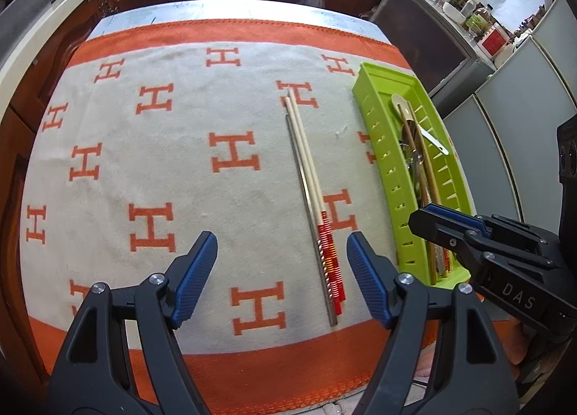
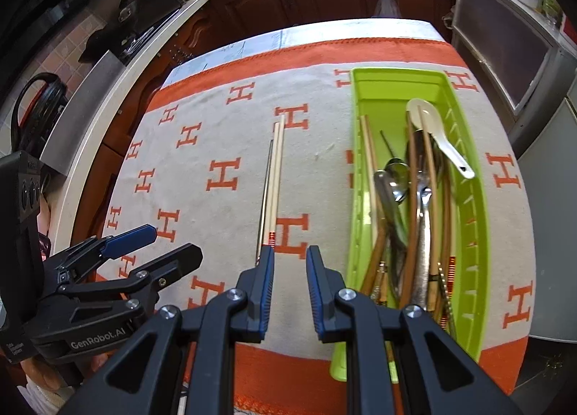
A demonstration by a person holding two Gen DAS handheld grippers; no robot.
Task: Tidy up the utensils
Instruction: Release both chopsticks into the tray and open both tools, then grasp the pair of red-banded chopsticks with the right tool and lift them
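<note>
Most utensils already fill the slotted green plastic tray [image 2: 468, 170]; three pale red-ended chopsticks [image 1: 306, 177] (plus both empty, parted grippers) wait outside.

So there's a long lime-green plastic tray [image 2: 396, 79] with slotted sides sitting on the right part of the cloth, running front to back. It's already stuffed: a white ceramic soup spoon [image 2: 438, 130] leaning near the far right side, bowl pointing away, a couple of shiny metal spoons [image 2: 396, 177] piled in the middle, and a bunch of brown wooden chopsticks [image 2: 369, 162] lying lengthwise. Left of the tray, well apart from it, three sticks lie out on the cloth, side by side and touching, parallel to the tray: two pale chopsticks [image 1: 306, 162] with red-striped near ends, plus one grey metal chopstick [image 1: 304, 195] right against their left.
</note>
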